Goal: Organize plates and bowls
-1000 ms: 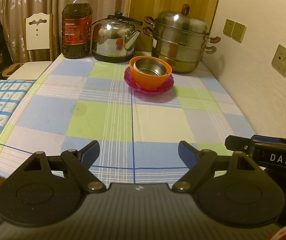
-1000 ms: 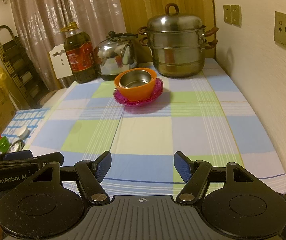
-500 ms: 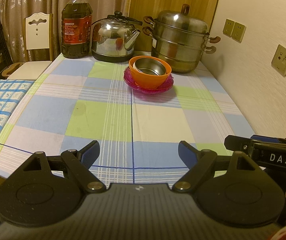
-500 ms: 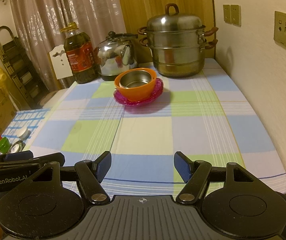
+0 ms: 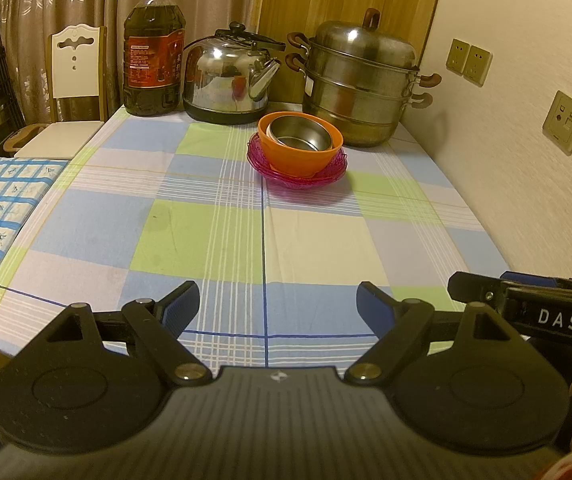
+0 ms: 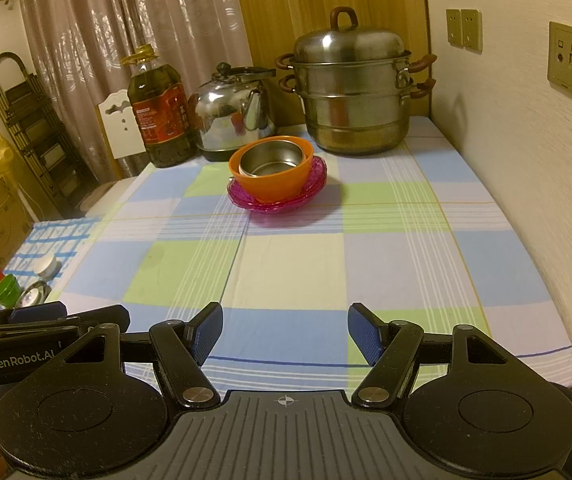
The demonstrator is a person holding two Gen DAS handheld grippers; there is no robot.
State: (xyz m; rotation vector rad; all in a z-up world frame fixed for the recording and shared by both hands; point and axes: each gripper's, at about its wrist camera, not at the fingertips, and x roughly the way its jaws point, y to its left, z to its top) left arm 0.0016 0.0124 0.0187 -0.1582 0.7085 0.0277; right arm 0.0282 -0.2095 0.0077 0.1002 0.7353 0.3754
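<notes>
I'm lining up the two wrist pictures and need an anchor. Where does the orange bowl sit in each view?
Left wrist view: the orange bowl sits above centre, slightly right, on the pink plates, a steel bowl nested in it.
Right wrist view: the orange bowl sits above centre, slightly left, on the same plates.
Shared landmark: the stacked steel steamer pot stands just behind and to the right of it in both.
</notes>
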